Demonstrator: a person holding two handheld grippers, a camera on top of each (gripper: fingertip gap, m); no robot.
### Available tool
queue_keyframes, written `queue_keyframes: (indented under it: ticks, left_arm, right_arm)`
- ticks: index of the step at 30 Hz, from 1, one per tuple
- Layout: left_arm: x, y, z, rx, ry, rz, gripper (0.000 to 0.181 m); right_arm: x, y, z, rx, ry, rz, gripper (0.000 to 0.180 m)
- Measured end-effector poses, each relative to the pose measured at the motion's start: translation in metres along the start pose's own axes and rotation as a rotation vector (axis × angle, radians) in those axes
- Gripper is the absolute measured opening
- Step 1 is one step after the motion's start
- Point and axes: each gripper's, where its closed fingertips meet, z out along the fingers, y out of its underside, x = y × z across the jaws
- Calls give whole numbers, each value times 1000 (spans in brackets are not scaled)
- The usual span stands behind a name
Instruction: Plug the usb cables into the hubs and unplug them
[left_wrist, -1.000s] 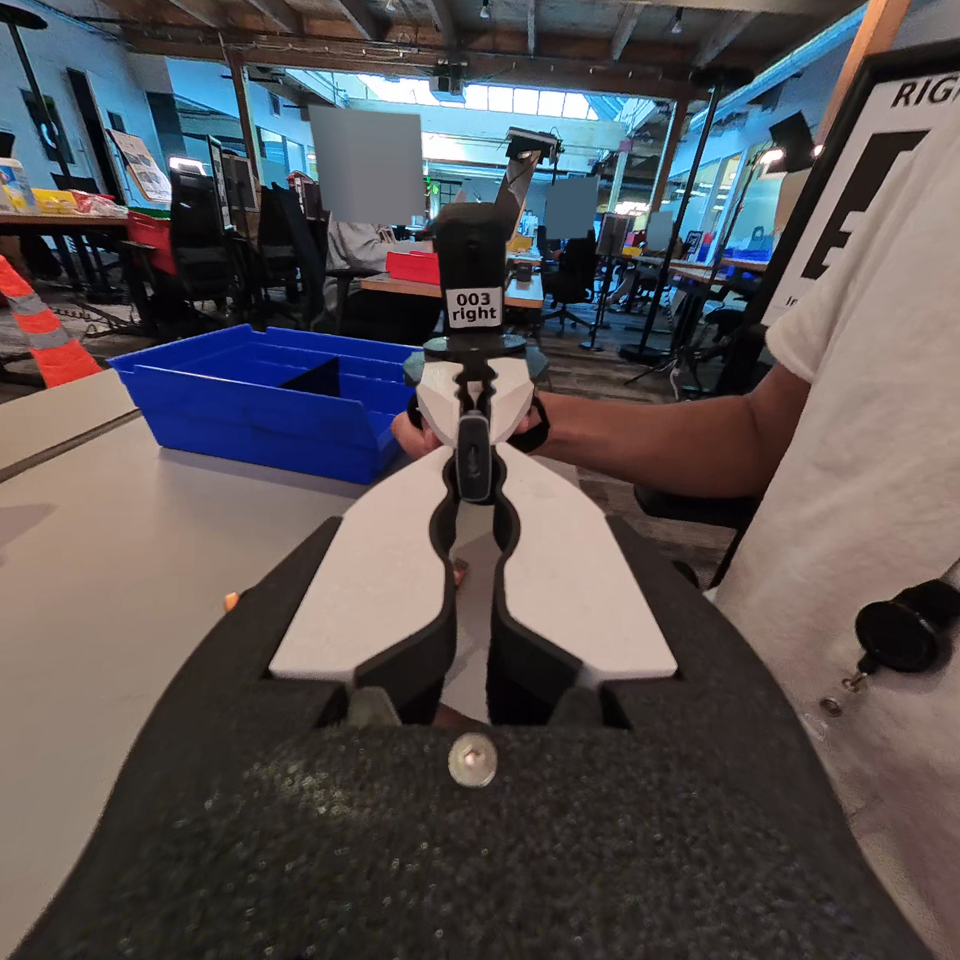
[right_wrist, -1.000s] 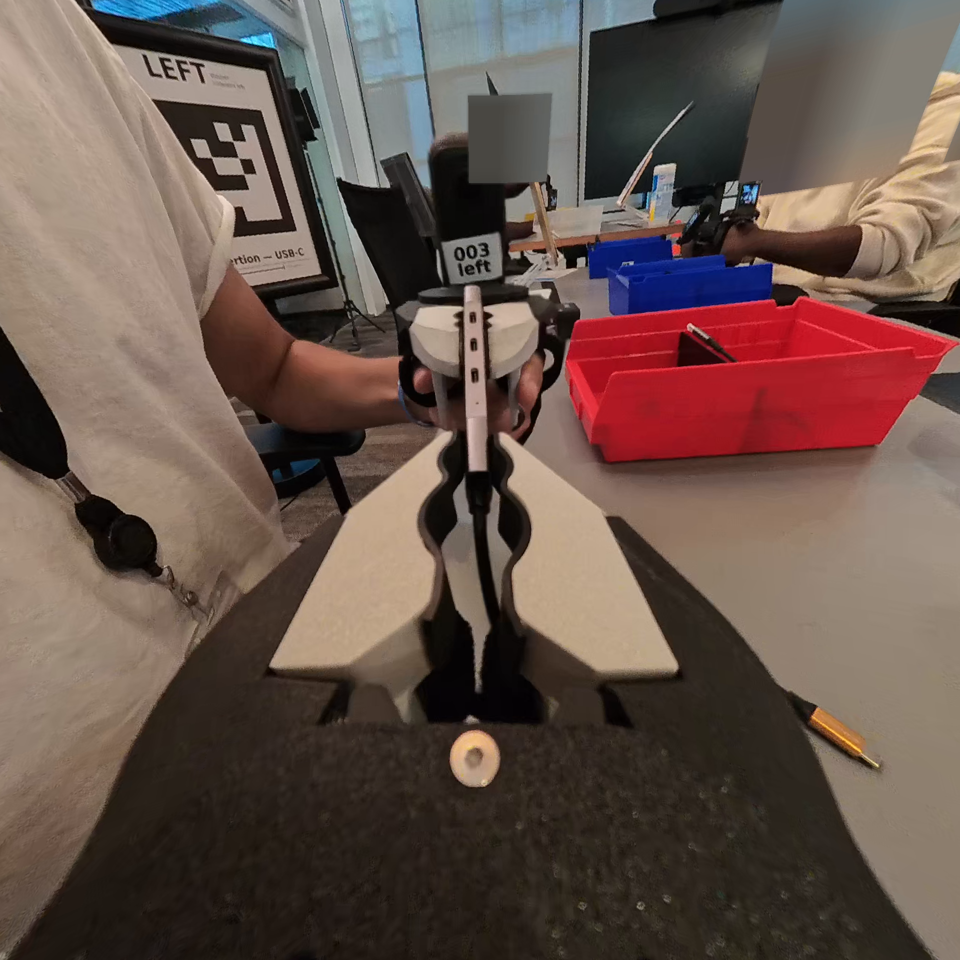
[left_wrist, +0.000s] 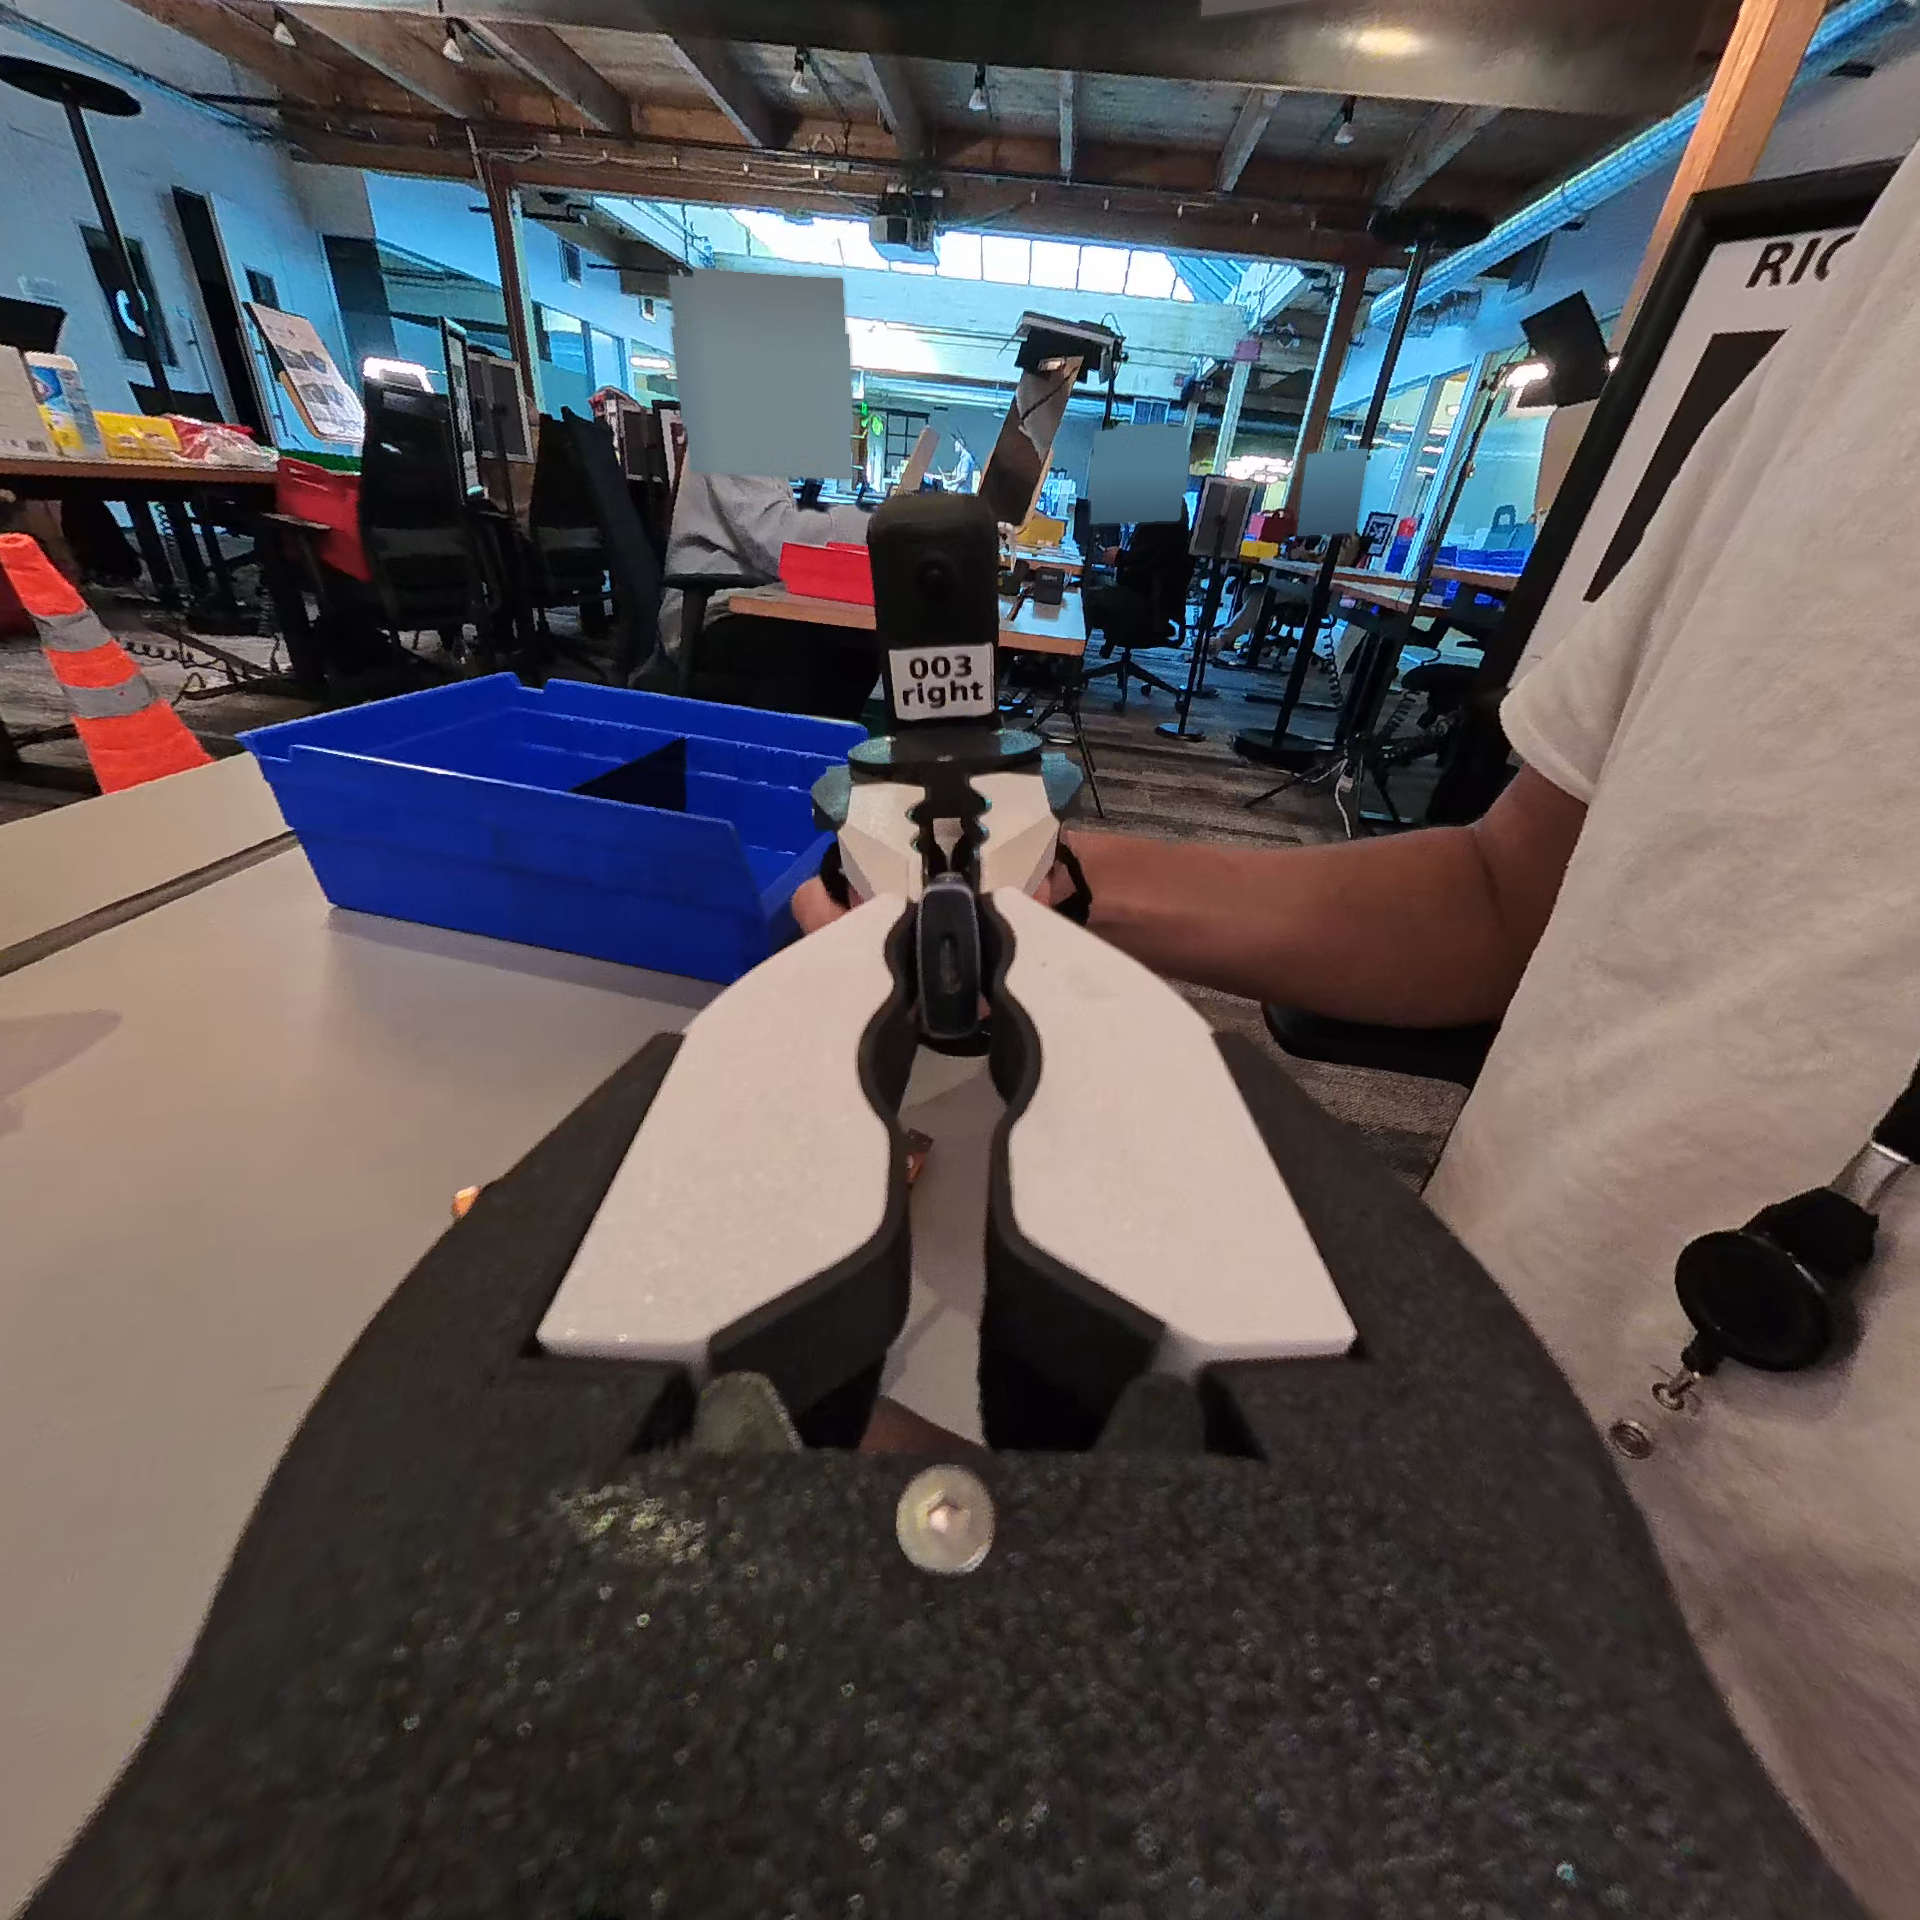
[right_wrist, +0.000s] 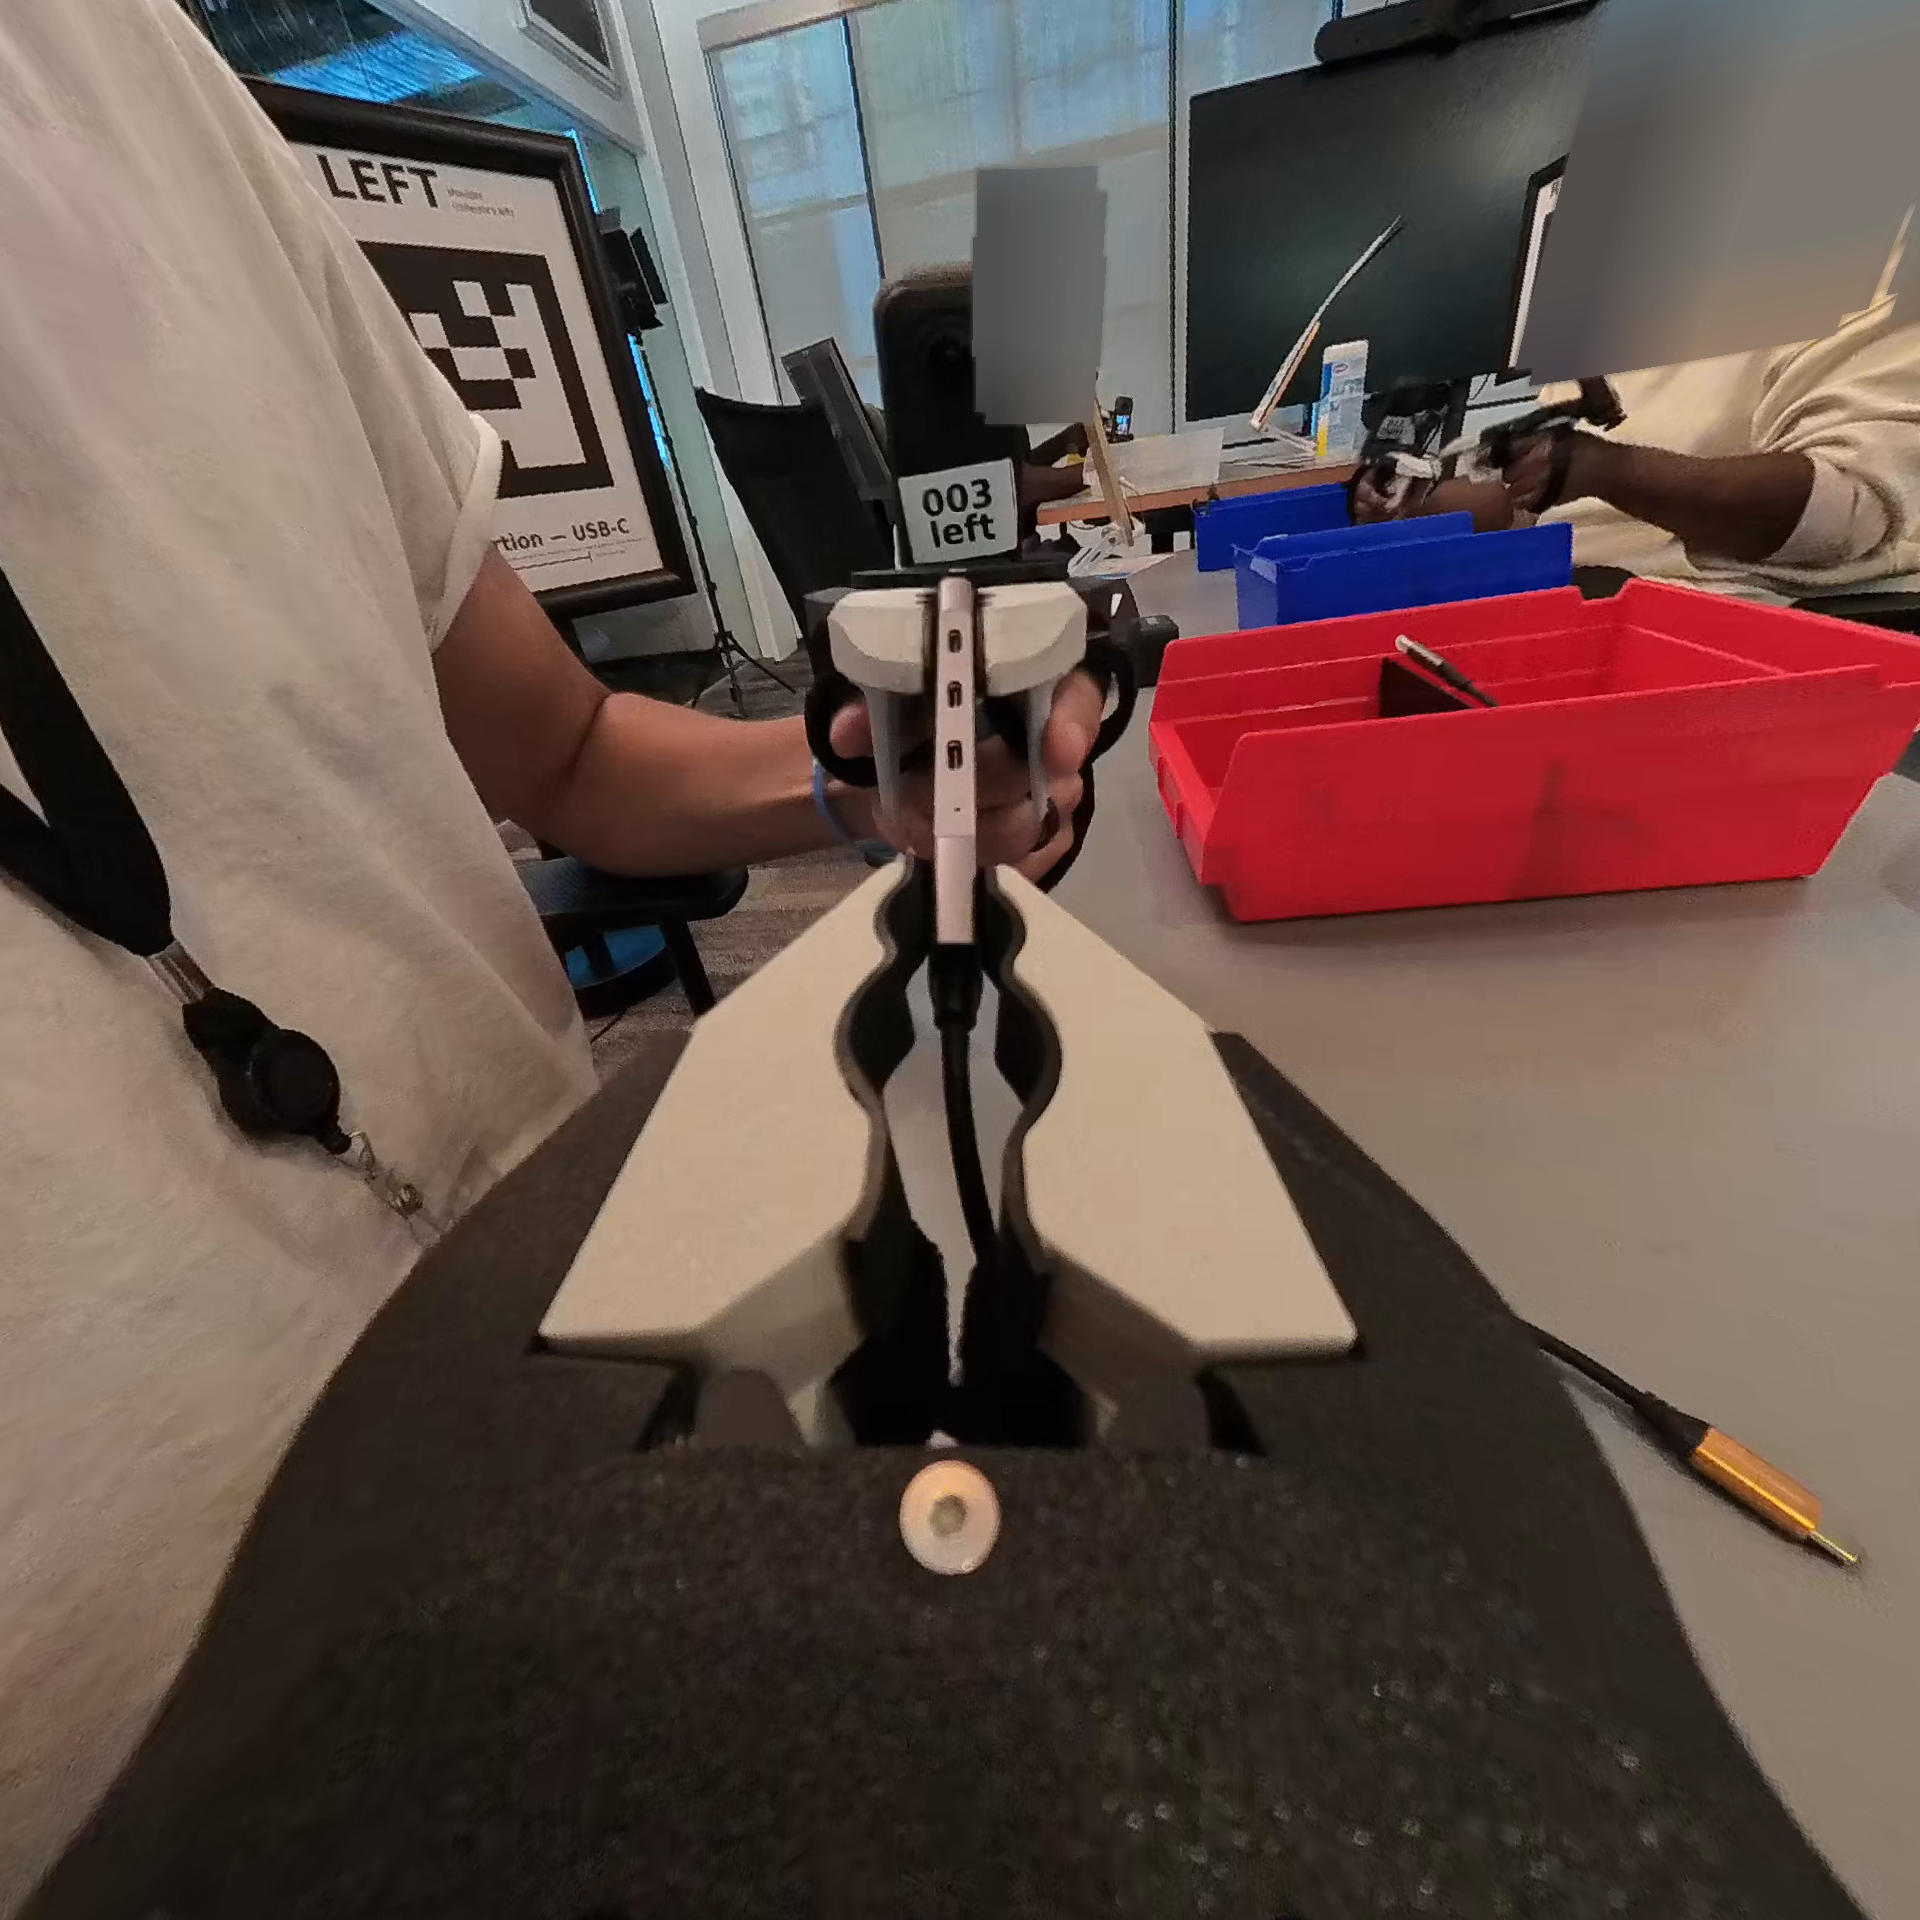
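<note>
Both tongs closed: right gripper (right_wrist: 954, 914) pinches slim silver metal USB hub (right_wrist: 954, 748), frame centre, near its black-cable end. Left gripper (left_wrist: 948, 935) clamps dark oval plug (left_wrist: 948, 982). Probably light, rigid, slick; hold plug body, not cable.

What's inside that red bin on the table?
The red bin holds a dark divider panel with a slim dark cable plug leaning on it. The bin's front wall hides the floor, so anything lower is unseen.

At the left of my left view sits a blue bin (left_wrist: 540, 831) on the grey table (left_wrist: 208, 1143), an orange cone (left_wrist: 94, 665) beyond. My right view shows a red bin (right_wrist: 1507, 790) at right.
</note>
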Motion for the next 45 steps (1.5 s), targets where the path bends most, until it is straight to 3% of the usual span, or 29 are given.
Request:
queue_keyframes:
  ticks: [5,7,9,12,14,17,20,24,26,30,37,41,45]
  left_arm:
    - [-7,7,-2,-77,-50,52,9]
    - [-11,1,-8,-87,-121,145,9]
    - [-20,-14,-22,-73,-217,215,9]
    - [-41,-27,-47,-121,-436,398,9]
    - [-50,-27,-55,-134,-550,434,9]
    - [-60,-14,-61,-94,-681,385,9]
    - [-64,6,-66,-111,-777,376,9]
    - [-62,22,-66,-105,-763,316,9]
    - [-65,25,-69,-101,-756,297,9]
    - [-70,25,-78,-97,-759,278,9]
    - [-71,42,-77,-178,-730,299,9]
    - [-69,48,-71,-212,-708,322,9]
    - [-66,51,-67,-230,-700,338,9]
  right_arm:
    - [11,3,1,-33,65,0,10]
    - [25,-2,-1,-52,170,-38,15]
    - [55,-3,-15,-99,381,-57,18]
    - [106,26,-44,-345,739,-55,18]
    - [127,54,-49,-458,916,50,26]
    - [144,104,-39,-583,1058,256,37]
    - [156,129,-31,-647,1148,320,47]
    - [168,135,-19,-679,1174,305,47]
    - [169,135,-13,-688,1136,287,35]
    - [154,137,1,-772,920,187,7]
    - [83,145,-2,-944,396,8,2]
    - [84,137,-12,-896,440,-35,6]
    - [100,127,0,-805,580,-69,25]
